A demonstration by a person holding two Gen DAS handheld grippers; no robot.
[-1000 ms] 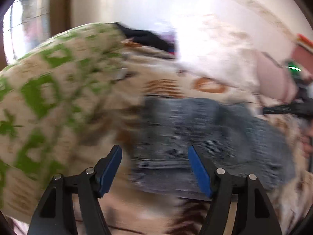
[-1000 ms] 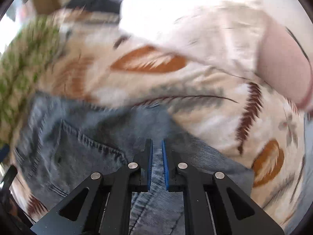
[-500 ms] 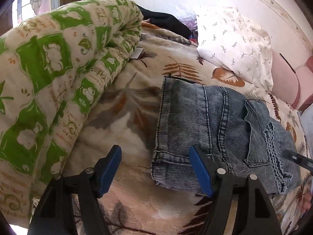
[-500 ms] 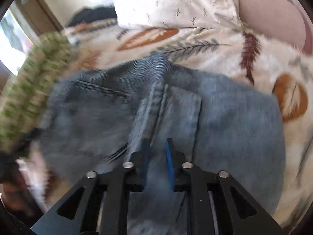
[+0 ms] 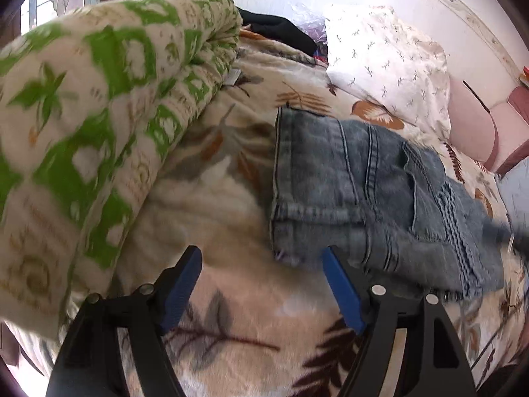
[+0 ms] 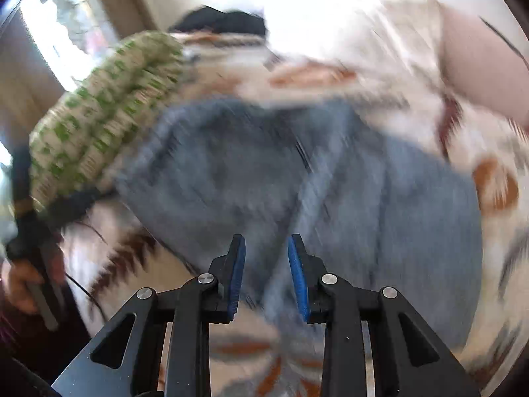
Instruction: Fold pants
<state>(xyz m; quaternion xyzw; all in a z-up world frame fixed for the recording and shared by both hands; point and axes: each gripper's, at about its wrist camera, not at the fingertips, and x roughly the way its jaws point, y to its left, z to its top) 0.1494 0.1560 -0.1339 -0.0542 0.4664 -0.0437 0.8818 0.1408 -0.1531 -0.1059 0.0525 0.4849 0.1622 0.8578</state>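
Note:
The blue denim pants [image 5: 363, 192] lie folded into a thick rectangle on the leaf-print blanket [image 5: 231, 297]. In the left wrist view my left gripper [image 5: 261, 284] is open wide and empty, just in front of the bundle's near left corner. In the right wrist view, which is motion-blurred, the pants [image 6: 330, 172] fill the middle. My right gripper [image 6: 266, 274] is partly open and empty, above the near edge of the denim.
A rolled green-and-cream quilt [image 5: 82, 115] rises at the left. A white patterned pillow [image 5: 386, 63] and a pink headboard [image 5: 472, 129] lie behind the pants. Dark clothes [image 5: 274, 29] sit at the back. The person's hand holding the left gripper [image 6: 29, 264] shows at the left.
My right gripper has opened, let go of the denim and pulled back from it. My left gripper stayed open and shifted slightly closer to the bundle's corner.

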